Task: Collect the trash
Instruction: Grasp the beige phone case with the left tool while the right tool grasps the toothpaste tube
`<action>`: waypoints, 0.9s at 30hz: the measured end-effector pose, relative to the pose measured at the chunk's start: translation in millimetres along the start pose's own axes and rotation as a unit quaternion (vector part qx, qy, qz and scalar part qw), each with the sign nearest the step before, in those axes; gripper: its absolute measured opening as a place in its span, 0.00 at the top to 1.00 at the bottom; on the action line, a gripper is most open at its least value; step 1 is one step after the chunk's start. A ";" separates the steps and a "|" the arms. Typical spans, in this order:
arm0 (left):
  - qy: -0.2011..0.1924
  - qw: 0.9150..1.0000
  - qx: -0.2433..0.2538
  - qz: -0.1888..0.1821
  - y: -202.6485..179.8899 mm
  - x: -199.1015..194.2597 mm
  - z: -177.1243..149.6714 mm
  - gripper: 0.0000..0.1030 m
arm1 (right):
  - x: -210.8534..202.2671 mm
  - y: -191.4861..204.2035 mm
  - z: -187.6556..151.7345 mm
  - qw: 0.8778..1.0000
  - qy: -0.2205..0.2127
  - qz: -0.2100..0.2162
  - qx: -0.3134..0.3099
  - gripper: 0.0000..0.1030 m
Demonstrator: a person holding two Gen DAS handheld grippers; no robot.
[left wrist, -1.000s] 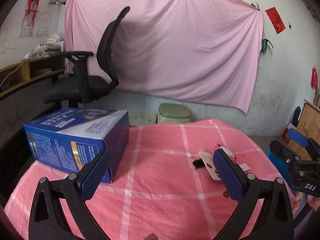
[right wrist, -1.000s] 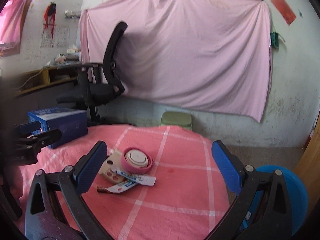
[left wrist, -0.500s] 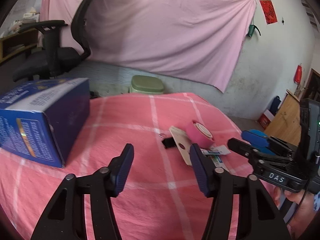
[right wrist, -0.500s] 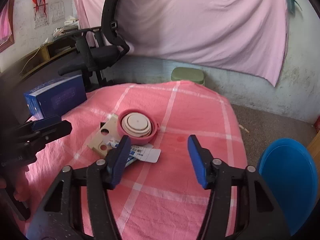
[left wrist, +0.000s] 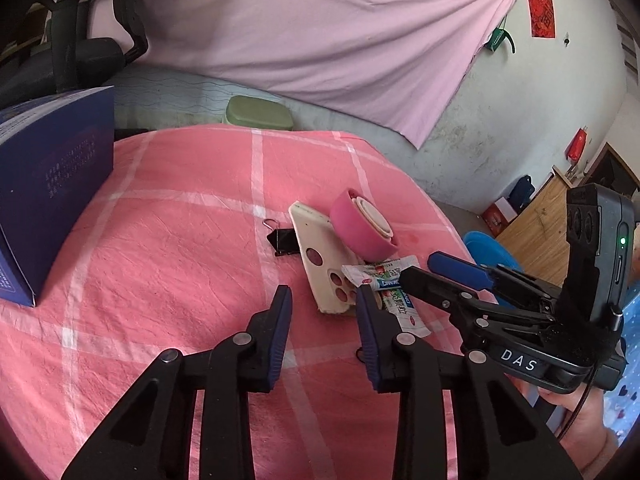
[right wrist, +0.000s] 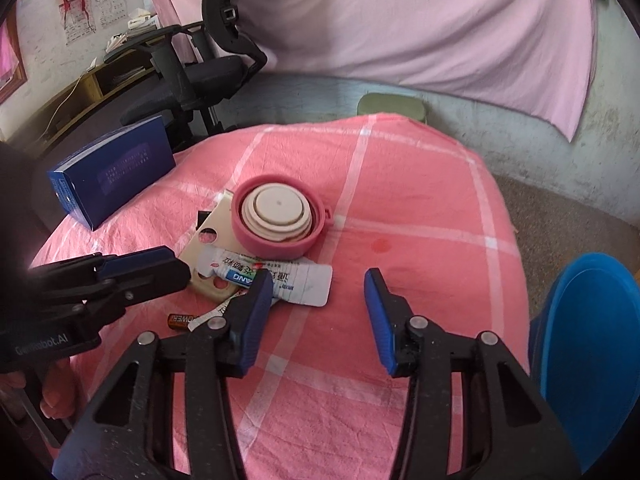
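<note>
A small pile lies on the pink checked tablecloth (right wrist: pixel 400 208): a pink collapsible cup (right wrist: pixel 277 216) (left wrist: pixel 362 226), a cream card with round holes (left wrist: pixel 320 260) (right wrist: pixel 212 236), white sachets (right wrist: pixel 280 276) (left wrist: pixel 394 280), a battery (right wrist: pixel 180 320) and a black binder clip (left wrist: pixel 285 240). My left gripper (left wrist: pixel 324 300) is open and empty, just short of the card's near end. My right gripper (right wrist: pixel 318 284) is open and empty, its left finger over a sachet's edge. It also shows in the left wrist view (left wrist: pixel 444 272).
A dark blue box (left wrist: pixel 48 200) (right wrist: pixel 112 168) lies on the table's left side. A blue bin (right wrist: pixel 588 364) stands on the floor to the right. A black office chair (right wrist: pixel 192 68) and a green stool (left wrist: pixel 258 114) stand behind the table.
Both grippers have moved forward and down toward the pile. Both pairs of fingers have narrowed from wide open to part open. The pile has not moved.
</note>
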State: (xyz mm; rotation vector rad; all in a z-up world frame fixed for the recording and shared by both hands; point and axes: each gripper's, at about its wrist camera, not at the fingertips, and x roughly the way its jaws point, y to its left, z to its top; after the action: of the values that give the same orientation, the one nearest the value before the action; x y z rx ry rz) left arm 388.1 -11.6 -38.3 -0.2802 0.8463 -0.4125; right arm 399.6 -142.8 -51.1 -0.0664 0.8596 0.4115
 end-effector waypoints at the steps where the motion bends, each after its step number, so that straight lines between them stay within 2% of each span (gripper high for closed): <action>1: 0.002 1.000 0.001 -0.003 -0.4 0.6 0.7 0.77 | 0.7 -0.8 -0.3 1.000 0.003 0.003 0.002 0.30; 8: 0.013 1.000 -0.010 -0.019 4.2 3.0 5.1 0.81 | 5.0 -2.8 -1.2 1.000 0.013 0.018 0.007 0.32; 12: 0.010 1.000 -0.014 -0.022 3.9 0.8 3.6 0.84 | 7.0 -1.4 -1.8 0.999 0.020 0.038 0.003 0.48; 14: 0.007 1.000 -0.012 -0.022 3.9 -0.9 3.6 0.84 | 7.6 -0.3 -1.8 0.999 0.022 0.035 0.000 0.56; 15: 0.006 1.000 -0.012 -0.023 3.7 -0.7 3.2 0.84 | 7.9 0.5 -1.9 0.999 0.023 0.035 -0.002 0.70; 16: 0.005 1.000 -0.012 -0.025 3.8 -0.9 2.8 0.85 | 9.2 1.5 -2.3 0.999 0.027 0.039 -0.004 0.76; 24: -0.006 1.000 -0.010 -0.029 7.5 -11.0 -1.0 0.88 | 3.0 1.3 -2.8 0.999 0.011 0.032 -0.011 0.76; 25: -0.009 0.999 -0.010 -0.030 7.6 -12.4 -1.0 0.90 | 0.8 -0.6 -2.9 0.999 0.006 0.032 -0.007 0.76; 26: -0.014 0.999 -0.009 -0.032 7.7 -14.8 -1.2 0.97 | -0.9 -2.3 -3.0 1.000 0.001 0.031 -0.003 0.75; 27: -0.015 0.999 -0.008 -0.031 7.1 -16.6 -1.1 0.98 | -1.5 -3.5 -2.6 1.000 -0.002 0.030 0.000 0.75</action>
State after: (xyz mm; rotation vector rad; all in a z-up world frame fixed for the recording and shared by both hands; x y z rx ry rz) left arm 379.2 2.3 -30.9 -0.3271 0.8130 -0.4592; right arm 398.1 -147.1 -52.1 -0.0392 0.8594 0.4679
